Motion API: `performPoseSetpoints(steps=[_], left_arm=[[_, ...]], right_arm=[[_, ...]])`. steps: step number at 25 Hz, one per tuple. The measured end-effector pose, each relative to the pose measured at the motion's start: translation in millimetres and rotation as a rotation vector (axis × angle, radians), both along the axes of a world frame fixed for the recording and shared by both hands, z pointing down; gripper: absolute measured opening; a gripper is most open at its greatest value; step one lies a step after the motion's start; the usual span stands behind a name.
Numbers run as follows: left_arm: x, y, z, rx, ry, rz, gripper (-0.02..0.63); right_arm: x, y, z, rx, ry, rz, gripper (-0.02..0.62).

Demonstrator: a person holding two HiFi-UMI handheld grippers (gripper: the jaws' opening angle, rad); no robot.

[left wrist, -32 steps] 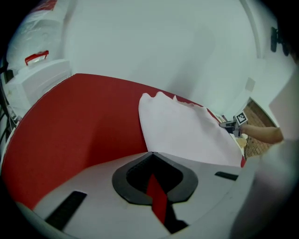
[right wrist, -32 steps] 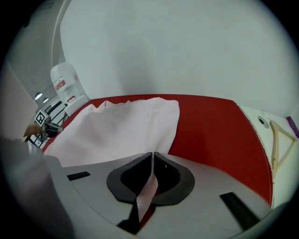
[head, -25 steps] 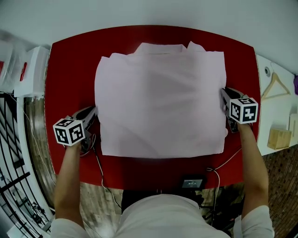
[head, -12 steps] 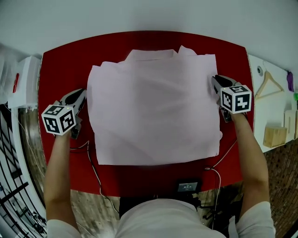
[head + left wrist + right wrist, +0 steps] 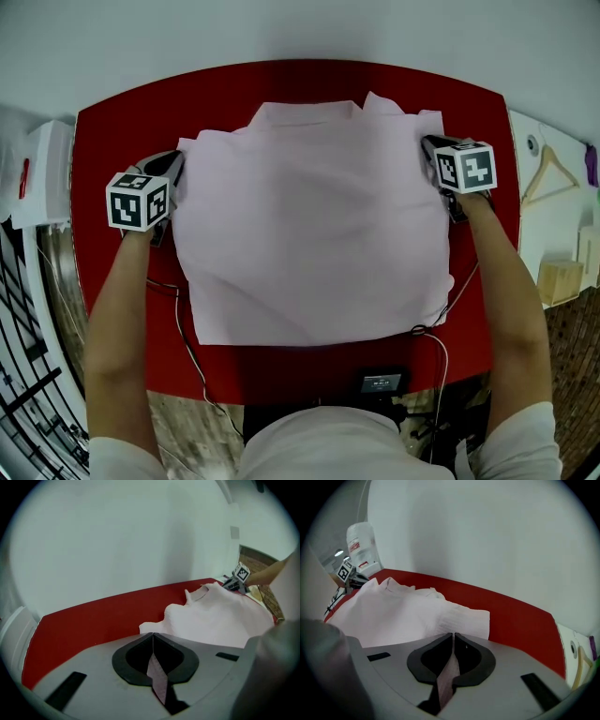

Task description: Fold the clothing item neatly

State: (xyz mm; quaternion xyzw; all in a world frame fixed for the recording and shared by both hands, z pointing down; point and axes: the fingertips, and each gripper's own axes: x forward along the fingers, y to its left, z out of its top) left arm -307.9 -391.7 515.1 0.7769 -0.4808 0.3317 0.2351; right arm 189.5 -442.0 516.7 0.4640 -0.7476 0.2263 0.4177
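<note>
Shirt (image 5: 309, 225) lies spread on the red table (image 5: 112, 131). My left gripper (image 5: 174, 167) pinches one far corner, and my right gripper (image 5: 431, 152) has just been closing on the other. Best I lift both evenly, edge taut.

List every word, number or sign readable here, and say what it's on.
No text can be read.
Left cube, right cube: black-and-white square marker patterns, no words.
Black device: screen print too small to read.
White container: red label, too blurred to read.
</note>
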Motion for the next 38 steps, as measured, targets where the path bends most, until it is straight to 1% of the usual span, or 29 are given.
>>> performPoseSetpoints(steps=[2, 5, 7, 9, 11, 13, 15, 18, 20, 24, 31, 38], left_arm=[[-0.5, -1.9, 7.4, -0.016, -0.032, 0.018, 0.008], [-6.0, -7.9, 10.2, -0.029, -0.054, 0.007, 0.006], [-11.1, -11.5, 10.5, -0.035, -0.082, 0.003, 0.006], [-14.1, -13.7, 11.2, -0.037, -0.103, 0.008, 0.006], [-15.3, -15.4, 11.4, -0.035, -0.102, 0.005, 0.006], [-15.6, -16.5, 11.2, -0.031, -0.094, -0.006, 0.006], [-16.4, -16.5, 10.7, -0.025, -0.079, -0.022, 0.006], [-17.7, -13.5, 5.1, -0.007, -0.034, -0.064, 0.006], [-15.7, -9.3, -2.6, 0.011, -0.005, -0.073, 0.008], [-15.7, 5.4, -16.5, 0.038, 0.038, -0.077, 0.008], [-14.8, 45.2, -37.8, 0.06, 0.112, -0.071, 0.008], [-5.2, 101.7, -38.4, 0.036, 0.17, -0.021, 0.008]], right_arm=[[0.4, -0.9, -2.4, -0.008, -0.01, -0.008, 0.028], [8.9, -3.2, 0.2, -0.02, 0.024, -0.016, 0.023], [20.9, -3.5, 5.0, -0.029, 0.038, 0.005, 0.018], [29.4, -1.1, -2.6, -0.025, 0.061, 0.05, 0.017], [33.1, -0.5, -5.0, -0.02, 0.063, 0.077, 0.017], [34.0, -2.4, 0.7, -0.022, 0.059, 0.077, 0.017], [33.4, -3.2, 0.4, -0.012, 0.087, 0.072, 0.017], [34.2, -4.0, -12.9, 0.063, 0.144, 0.076, 0.02], [33.6, -2.3, -19.5, 0.108, 0.143, 0.062, 0.02], [27.4, 9.3, -33.1, 0.136, 0.123, 0.043, 0.02], [25.4, 49.2, -49.1, 0.143, 0.106, 0.065, 0.02], [23.8, 105.9, -44.9, 0.105, 0.105, 0.1, 0.02]])
